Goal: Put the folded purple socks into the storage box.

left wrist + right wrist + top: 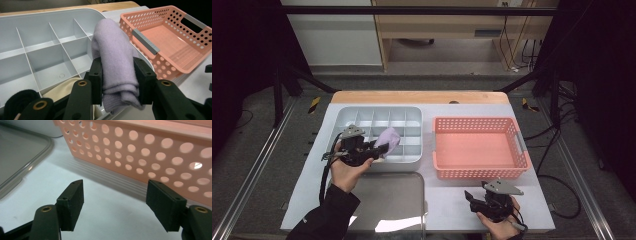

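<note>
The tabletop [452, 200] is pale grey with a wooden strip along its far edge; dark floor and black frame rails surround it.

The lilac cloth [115, 62] is a folded, soft knit piece. It sits clamped between the 2 black jaws of the left tool [120, 82], which are closed on its lower half while the upper half rises free above them. In the high view the lilac cloth [388, 138] hangs over the near right part of the divided tray [343, 116], just inside the tray's near wall; whether it touches the dividers cannot be told. The left tool [379, 148] points toward the right, held by the left hand [347, 167] in a dark sleeve.

The divided tray [15, 21] is light grey with rows of square compartments. In the left gripper view, 2 near compartments hold items — a cream cloth [62, 88] and a black rolled item [20, 101].

Just beside the tray, to its right, stands the pink basket [517, 145], perforated, with grey handles at both ends.

A clear lid [412, 185] lies flat on the near tabletop, in front of the tray.

The right tool [468, 196] rests low near the basket's near wall, held by the right hand [498, 222]. Its jaws stand apart — nothing between them — with the pink basket [160, 152] wall ahead.
</note>
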A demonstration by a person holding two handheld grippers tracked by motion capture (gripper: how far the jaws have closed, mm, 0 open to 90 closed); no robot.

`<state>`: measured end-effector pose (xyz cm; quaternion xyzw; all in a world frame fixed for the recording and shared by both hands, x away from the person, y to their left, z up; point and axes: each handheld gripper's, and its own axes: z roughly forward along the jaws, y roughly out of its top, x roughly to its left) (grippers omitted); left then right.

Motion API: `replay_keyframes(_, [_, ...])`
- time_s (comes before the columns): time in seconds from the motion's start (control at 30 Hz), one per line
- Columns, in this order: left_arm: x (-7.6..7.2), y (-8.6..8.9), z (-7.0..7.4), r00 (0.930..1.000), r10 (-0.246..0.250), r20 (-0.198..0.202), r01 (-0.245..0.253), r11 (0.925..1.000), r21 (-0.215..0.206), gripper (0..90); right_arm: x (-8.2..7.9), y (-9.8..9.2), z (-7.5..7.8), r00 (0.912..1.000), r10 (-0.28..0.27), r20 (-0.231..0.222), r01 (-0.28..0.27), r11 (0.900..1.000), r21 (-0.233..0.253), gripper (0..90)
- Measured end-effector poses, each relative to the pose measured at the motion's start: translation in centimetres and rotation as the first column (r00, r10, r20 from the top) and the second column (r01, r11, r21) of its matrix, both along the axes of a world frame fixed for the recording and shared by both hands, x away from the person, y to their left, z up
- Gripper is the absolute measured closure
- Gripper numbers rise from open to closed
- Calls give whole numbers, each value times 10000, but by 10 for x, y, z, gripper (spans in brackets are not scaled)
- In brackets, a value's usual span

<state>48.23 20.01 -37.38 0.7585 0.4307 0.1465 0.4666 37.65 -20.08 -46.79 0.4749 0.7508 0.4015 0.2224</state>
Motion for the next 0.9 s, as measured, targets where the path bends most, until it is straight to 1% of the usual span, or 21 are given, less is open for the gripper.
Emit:
replay_keyframes(0.27, [13, -5, -6, 9999, 117, -8, -117, 9993, 341, 627, 0, -1, -1, 10000, 78, 15, -78, 10000, 41, 313])
replay_keyframes(0.33, [18, -6, -11, 9998, 124, -175, -115, 9988, 469, 629, 1, -1, -1, 9999, 100, 21, -100, 10000, -2, 313])
replay_keyframes(0.37, [18, -6, -11, 9998, 124, -175, -115, 9988, 469, 630, 1, -1, -1, 9999, 100, 21, -100, 10000, -2, 313])
replay_keyframes(0.47, [24, -7, -18, 9989, 74, -460, -45, 9980, 623, 631, 1, -1, -2, 10000, 90, 4, -90, 10000, 11, 313])
replay_keyframes(0.57, [25, -8, -21, 9984, 27, -569, 12, 9976, 693, 633, 1, -2, -2, 10000, 99, 2, -99, 10000, -14, 313])
replay_keyframes(0.6, [25, -8, -23, 9978, -9, -665, 66, 9963, 857, 634, 1, -1, -2, 10000, 58, -28, -58, 10000, 48, 313])
replay_keyframes(0.67, [25, -8, -25, 9968, -55, -794, 129, 9956, 931, 635, 1, -1, -2, 10000, 90, -32, -90, 10000, -3, 313])
replay_keyframes(0.77, [24, -8, -27, 9962, -74, -862, 171, 9935, 1122, 636, 2, -1, -2, 9999, 103, -81, -103, 9999, 34, 313])
replay_keyframes(0.9, [26, -8, -30, 9950, -92, -999, 212, 9925, 1204, 637, 2, -1, -2, 9999, 120, -76, -120, 9999, 20, 314])
